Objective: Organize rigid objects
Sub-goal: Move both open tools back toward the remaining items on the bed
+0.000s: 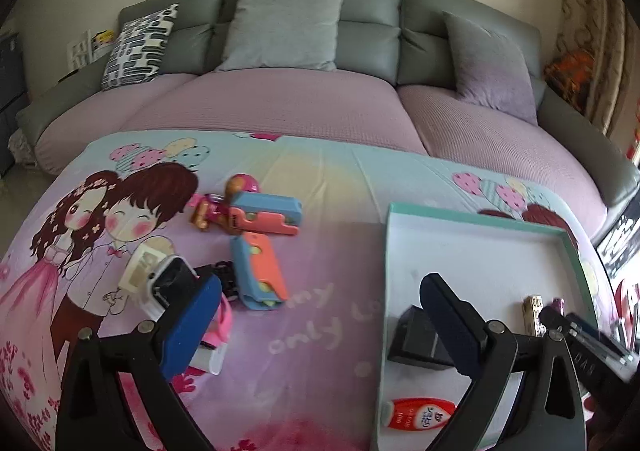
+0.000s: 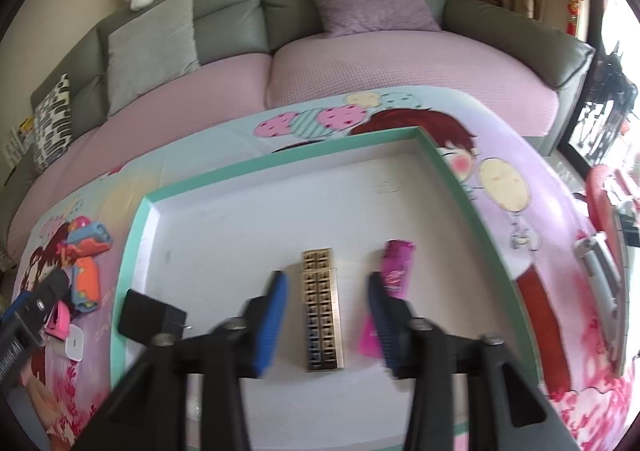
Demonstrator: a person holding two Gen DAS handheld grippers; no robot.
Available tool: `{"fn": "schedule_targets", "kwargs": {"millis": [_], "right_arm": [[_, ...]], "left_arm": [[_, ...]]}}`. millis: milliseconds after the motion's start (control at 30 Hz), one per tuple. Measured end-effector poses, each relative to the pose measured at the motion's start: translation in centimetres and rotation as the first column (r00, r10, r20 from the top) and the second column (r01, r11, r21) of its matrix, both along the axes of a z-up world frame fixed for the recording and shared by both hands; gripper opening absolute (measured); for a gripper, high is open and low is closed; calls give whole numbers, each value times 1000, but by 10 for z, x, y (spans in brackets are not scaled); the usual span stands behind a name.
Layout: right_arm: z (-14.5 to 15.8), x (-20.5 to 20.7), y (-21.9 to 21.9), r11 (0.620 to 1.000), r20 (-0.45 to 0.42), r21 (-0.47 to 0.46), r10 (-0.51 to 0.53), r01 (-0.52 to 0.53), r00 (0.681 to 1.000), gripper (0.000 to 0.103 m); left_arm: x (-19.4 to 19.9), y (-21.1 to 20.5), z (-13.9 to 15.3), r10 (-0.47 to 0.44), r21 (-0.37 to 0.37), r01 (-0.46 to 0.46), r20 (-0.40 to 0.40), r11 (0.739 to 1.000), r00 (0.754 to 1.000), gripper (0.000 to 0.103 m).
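Left wrist view: black block [image 1: 416, 335] partly hidden behind the finger [image 1: 452, 327]; red tube [image 1: 420, 413] label too small to read — lower-right items blurred. Right wrist view: pink item [image 2: 394, 275] partly covered.

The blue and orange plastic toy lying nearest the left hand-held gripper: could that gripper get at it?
Probably yes: the blue and orange plastic toy lies uncovered ahead of the open left hand-held gripper, nothing between.
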State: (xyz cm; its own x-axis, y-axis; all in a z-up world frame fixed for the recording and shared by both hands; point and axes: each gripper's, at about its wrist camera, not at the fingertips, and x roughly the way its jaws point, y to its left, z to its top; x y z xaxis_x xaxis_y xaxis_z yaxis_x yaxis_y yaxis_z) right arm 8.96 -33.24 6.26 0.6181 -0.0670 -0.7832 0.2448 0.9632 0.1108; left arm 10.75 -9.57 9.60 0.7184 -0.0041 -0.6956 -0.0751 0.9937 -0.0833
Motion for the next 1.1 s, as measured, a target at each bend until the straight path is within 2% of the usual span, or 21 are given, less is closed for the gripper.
{"fn": "schedule_targets", "kwargs": {"millis": [33, 67, 100, 133, 233, 300, 467, 600, 700, 800, 1000, 1100], "right_arm": [[-1, 1, 4, 1000, -3, -3, 12, -12, 1000, 50], [-2, 2, 7, 1000, -1, -7, 20, -20, 1000, 54], [-3, 3, 10, 1000, 4, -14, 26, -25, 1000, 65], [-3, 3, 11, 1000, 8, -16, 27, -27, 1000, 69], [-5, 4, 15, 999, 13, -6, 39, -38, 999, 74], [-8, 6, 18, 999, 9, -15, 42, -41, 999, 87], [-7, 7, 25, 998, 23, -44, 52, -51, 998, 103], [-5, 7, 33, 997, 46, -42, 69, -67, 997, 103], [-3, 9, 46, 992, 51, -78, 103, -99, 993, 103], [-1, 10, 67, 980, 59, -132, 159, -151, 985, 103], [-4, 15, 95, 972, 81, -27, 235, -234, 969, 103], [-5, 14, 111, 962, 81, -65, 269, -265, 960, 103]], "left_arm": [[1, 5, 0, 14, -16, -14, 2, 1000, 1000, 100], [1, 8, -1, 19, -25, -19, -1, 1000, 1000, 100], [2, 10, -3, 23, -31, -23, -6, 999, 1000, 100], [3, 11, -4, 25, -31, -25, -10, 999, 1000, 100], [4, 13, -8, 37, -10, -37, -16, 999, 999, 100], [3, 15, -9, 38, -10, -38, -15, 999, 999, 101], [3, 19, -9, 45, -21, -45, -12, 999, 999, 101], [2, 26, -7, 62, -20, -62, -4, 998, 998, 101], [1, 37, -6, 81, -29, -82, -4, 996, 997, 101], [1, 51, -4, 133, -4, -133, -11, 991, 991, 101], [-5, 95, -1, 241, 6, -241, -18, 971, 970, 101], [-8, 118, -6, 293, -1, -293, -42, 956, 955, 101]]}}
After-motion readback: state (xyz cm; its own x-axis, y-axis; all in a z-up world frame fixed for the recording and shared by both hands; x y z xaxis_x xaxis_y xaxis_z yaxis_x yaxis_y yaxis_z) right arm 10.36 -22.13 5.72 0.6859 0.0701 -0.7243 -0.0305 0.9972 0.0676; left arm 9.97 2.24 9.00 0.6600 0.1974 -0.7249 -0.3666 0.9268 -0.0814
